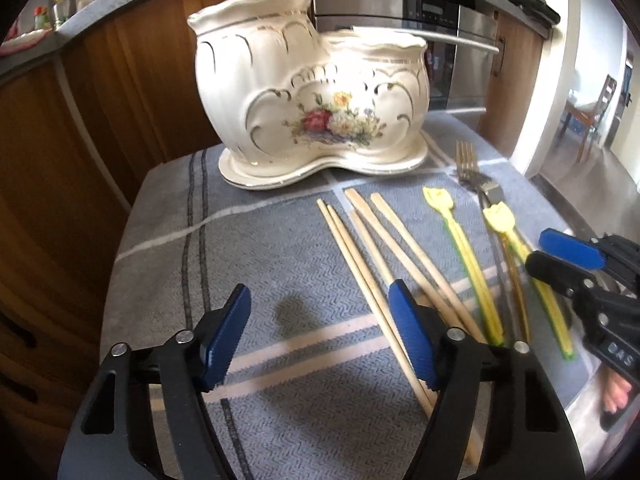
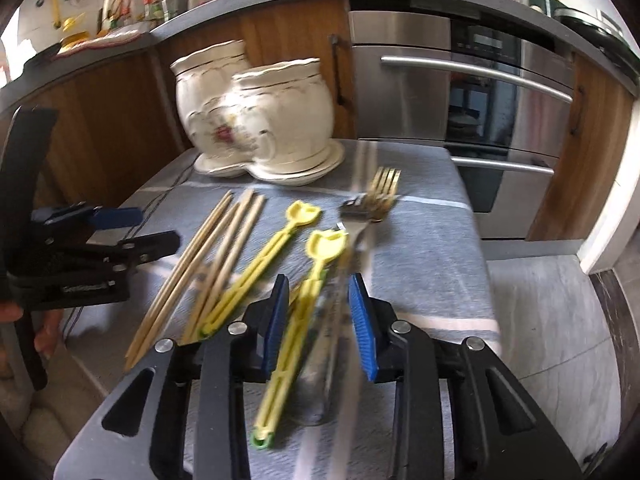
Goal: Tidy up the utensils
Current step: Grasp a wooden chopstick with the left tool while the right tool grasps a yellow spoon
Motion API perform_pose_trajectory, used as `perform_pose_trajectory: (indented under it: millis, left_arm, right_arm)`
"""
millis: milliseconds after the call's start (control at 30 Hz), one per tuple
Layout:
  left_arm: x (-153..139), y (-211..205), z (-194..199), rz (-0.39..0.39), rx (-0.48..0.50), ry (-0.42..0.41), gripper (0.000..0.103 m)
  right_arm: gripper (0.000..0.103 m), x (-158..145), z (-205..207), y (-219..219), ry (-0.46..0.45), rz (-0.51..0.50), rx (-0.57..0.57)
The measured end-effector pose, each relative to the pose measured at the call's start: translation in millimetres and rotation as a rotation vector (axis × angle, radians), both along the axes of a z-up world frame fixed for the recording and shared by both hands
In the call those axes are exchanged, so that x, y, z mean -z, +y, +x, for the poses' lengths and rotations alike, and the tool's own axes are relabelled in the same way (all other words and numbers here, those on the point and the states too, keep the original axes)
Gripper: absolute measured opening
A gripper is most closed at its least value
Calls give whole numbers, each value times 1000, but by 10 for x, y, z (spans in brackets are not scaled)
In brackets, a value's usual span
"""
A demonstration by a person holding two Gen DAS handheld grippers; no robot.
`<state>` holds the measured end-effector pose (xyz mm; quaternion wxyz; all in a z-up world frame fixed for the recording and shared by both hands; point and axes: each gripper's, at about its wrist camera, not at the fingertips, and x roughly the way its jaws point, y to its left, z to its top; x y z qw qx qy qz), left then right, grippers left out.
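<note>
While the left gripper (image 1: 320, 334) gapes over wooden chopsticks (image 1: 360, 264), the right gripper (image 2: 320, 322) straddles a yellow plastic utensil (image 2: 298, 300), pads apart.

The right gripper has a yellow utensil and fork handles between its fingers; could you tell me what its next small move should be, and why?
Probably close the right gripper a little further. The yellow utensil and the fork handles lie between its fingers on the cloth, gaps still show beside both pads, and nothing is lifted. The ceramic holder stands empty behind, ready to receive them.
</note>
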<state>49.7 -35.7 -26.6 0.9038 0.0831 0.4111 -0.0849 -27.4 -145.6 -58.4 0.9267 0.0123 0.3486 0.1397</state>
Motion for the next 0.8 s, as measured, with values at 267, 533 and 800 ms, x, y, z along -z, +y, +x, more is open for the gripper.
perform_pose_trajectory:
  millis: [267, 533, 800]
  left_arm:
    - [76, 113, 51, -32, -28, 45, 68]
    - [61, -6, 33, 38, -34, 21, 69]
    - [54, 51, 80, 30, -48, 47, 69]
  right_arm:
    - [31, 9, -20, 12, 9, 9, -16]
    - [28, 19, -21, 20, 11, 12, -28]
    - [26, 48, -10, 50, 33, 25, -51]
